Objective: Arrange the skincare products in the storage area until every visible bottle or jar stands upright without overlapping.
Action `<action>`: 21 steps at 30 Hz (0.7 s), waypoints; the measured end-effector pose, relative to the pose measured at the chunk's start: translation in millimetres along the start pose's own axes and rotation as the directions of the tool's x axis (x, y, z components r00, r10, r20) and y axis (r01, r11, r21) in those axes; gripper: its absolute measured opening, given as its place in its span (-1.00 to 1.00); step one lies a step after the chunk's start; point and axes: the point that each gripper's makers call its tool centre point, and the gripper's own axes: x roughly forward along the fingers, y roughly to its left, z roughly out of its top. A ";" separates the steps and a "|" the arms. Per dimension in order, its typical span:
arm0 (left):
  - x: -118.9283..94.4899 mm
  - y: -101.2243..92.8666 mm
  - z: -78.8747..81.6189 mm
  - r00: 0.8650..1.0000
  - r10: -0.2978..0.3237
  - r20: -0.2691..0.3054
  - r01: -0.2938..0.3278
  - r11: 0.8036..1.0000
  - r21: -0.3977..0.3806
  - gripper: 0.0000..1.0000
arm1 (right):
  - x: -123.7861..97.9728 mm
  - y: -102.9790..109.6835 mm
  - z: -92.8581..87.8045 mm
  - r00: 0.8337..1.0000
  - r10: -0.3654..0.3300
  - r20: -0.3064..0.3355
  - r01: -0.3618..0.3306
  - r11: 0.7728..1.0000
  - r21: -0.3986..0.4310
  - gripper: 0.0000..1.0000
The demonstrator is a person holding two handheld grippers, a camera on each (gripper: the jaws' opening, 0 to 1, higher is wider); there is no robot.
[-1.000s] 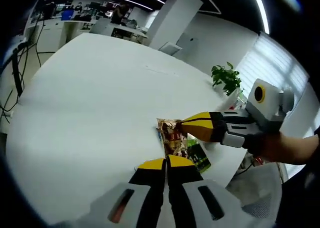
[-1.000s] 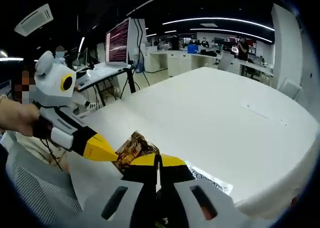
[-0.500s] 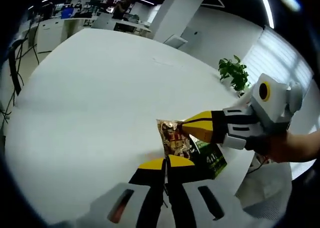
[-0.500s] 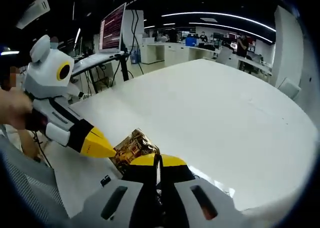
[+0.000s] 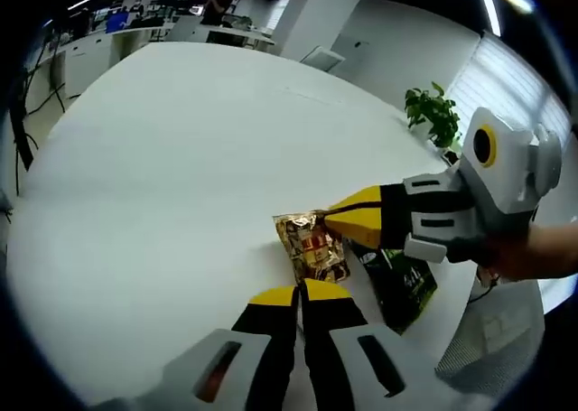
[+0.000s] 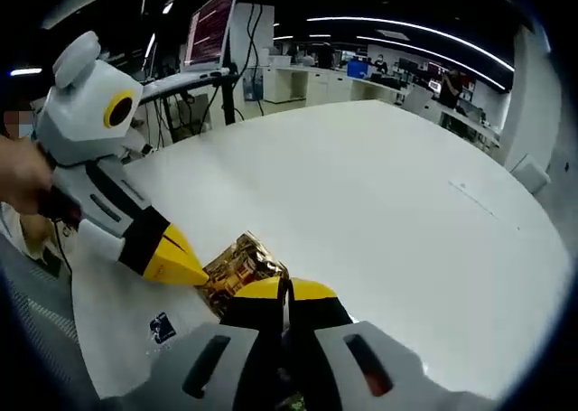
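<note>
Your two claws meet over a gold sachet [image 5: 312,246] lying flat on the white bench [image 5: 163,140], near its edge. The left claw [image 5: 301,293] is clenched just short of the sachet's near edge; whether it pinches foil, you cannot tell. The right claw [image 5: 332,219] is clenched on the sachet's far edge, coming in from the side. A green sachet [image 5: 402,280] lies just beside, partly under that claw. Judging by the crinkled foil, the sachet is light, limp and slippery: take it by a sealed edge, since it will sag and probably won't stand upright alone
</note>
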 end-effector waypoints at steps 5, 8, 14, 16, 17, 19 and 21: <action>4.9 2.0 -1.0 1.000 0.000 -0.011 0.000 0.999 0.051 -0.99 | 4.6 -2.2 -0.4 1.000 -0.006 -0.008 0.005 1.000 -0.025 -0.96; 5.2 1.7 1.0 1.000 0.011 -0.017 -0.009 0.993 0.115 -0.98 | 6.5 -2.6 -2.0 1.000 -0.008 -0.018 0.007 0.998 -0.059 -0.96; 4.5 7.4 3.5 0.998 0.049 -0.039 -0.037 0.964 0.263 -0.93 | 9.0 -2.5 -8.5 0.999 0.002 -0.043 -0.006 0.994 -0.109 -0.96; 4.6 5.5 5.0 0.998 0.056 -0.043 -0.040 0.950 0.310 -0.89 | 10.9 -2.4 -8.7 0.999 0.005 -0.041 -0.011 0.992 -0.127 -0.96; 4.6 2.0 7.5 0.998 0.056 -0.036 -0.040 0.938 0.344 -0.86 | 10.5 -2.3 -8.3 0.999 0.005 -0.042 -0.011 0.991 -0.132 -0.96; 5.6 -4.5 13.8 0.999 0.031 -0.013 -0.024 0.926 0.376 -0.84 | 10.5 -1.6 -7.3 0.999 0.005 -0.039 -0.011 0.990 -0.143 -0.96; 7.9 -8.0 18.5 1.000 0.016 -0.003 -0.013 0.912 0.410 -0.84 | 11.7 -1.5 -7.9 0.999 0.004 -0.041 -0.010 0.989 -0.147 -0.96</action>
